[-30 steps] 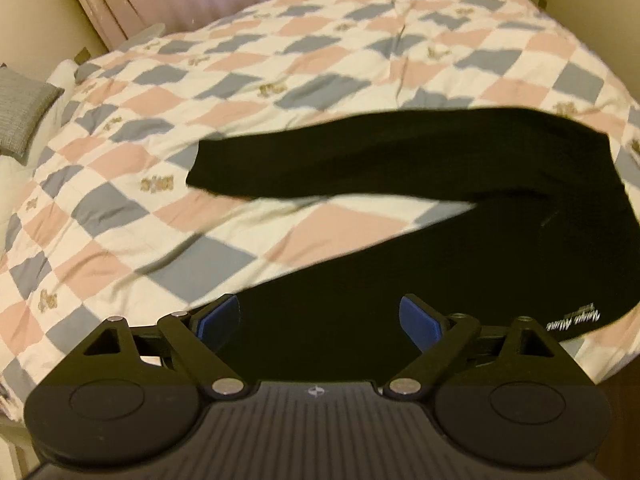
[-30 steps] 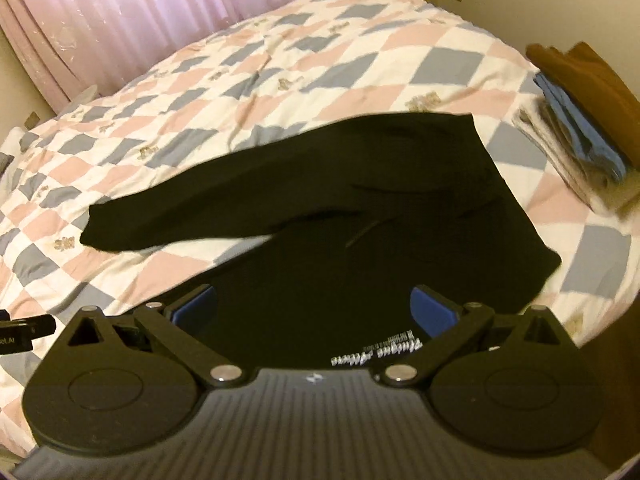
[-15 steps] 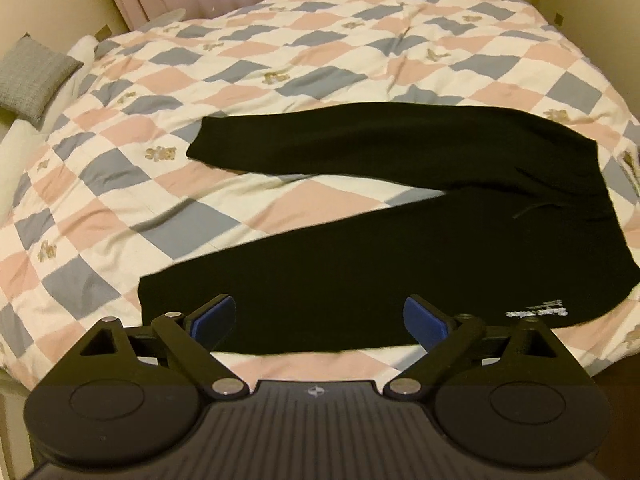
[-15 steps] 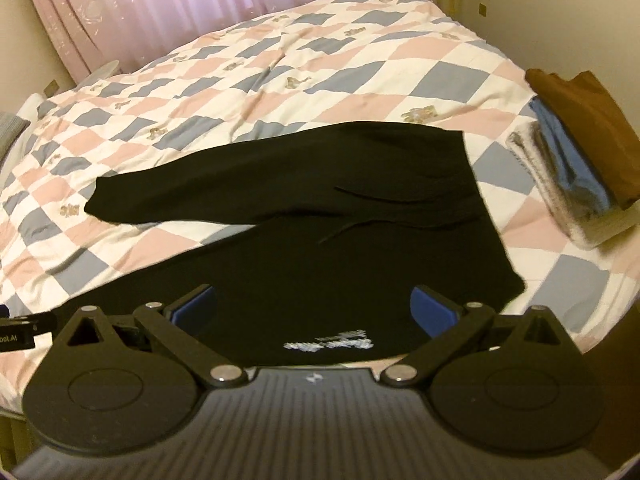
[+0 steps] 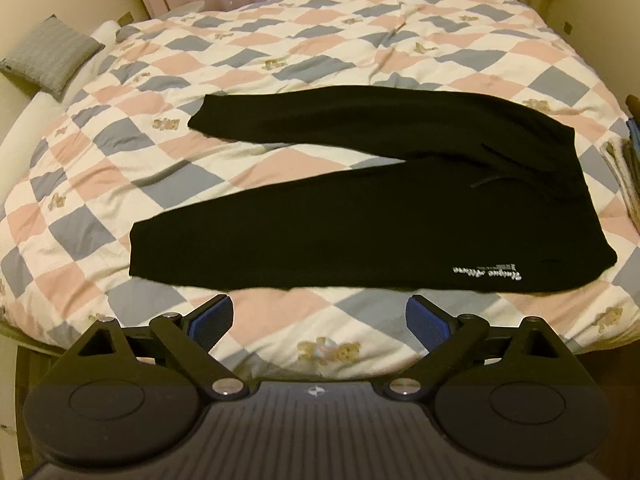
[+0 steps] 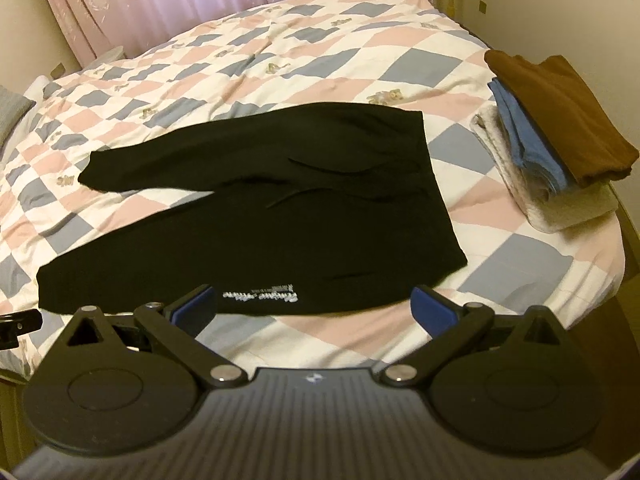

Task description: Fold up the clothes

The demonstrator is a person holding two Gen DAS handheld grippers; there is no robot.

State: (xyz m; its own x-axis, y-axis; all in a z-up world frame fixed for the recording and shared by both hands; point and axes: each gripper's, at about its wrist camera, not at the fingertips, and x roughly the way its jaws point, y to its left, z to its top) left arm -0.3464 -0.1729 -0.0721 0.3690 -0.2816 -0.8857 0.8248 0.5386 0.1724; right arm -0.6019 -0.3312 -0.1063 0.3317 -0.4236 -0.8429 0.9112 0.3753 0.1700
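1. Black sweatpants [image 5: 360,216] lie spread flat on the bed, on a checked quilt [image 5: 280,40] of pink, grey-blue and cream diamonds with small bear motifs.
2. Legs run to the left and splay apart in a V, quilt showing between them; waistband sits to the right. A drawstring lies loose across the upper front.
3. White script logo [image 6: 260,295] sits near the near edge of the pants, by the waist end.
4. Left gripper [image 5: 319,318]: jaws wide open, blue pads [image 5: 210,318] apart and empty, held over bare quilt just short of the near pant leg's edge. Not touching the fabric.
5. Right gripper [image 6: 314,308]: jaws wide open, nothing between the pads; the left pad overlaps the pants' near edge beside the logo in view. Contact cannot be told.
6. Stack of folded clothes [image 6: 560,148] at the bed's right edge, apart from the pants: brown piece on top, blue beneath, cream at bottom.
7. Grey cushion [image 5: 50,58] at the bed's far left; pink curtain [image 6: 160,4] behind the bed.
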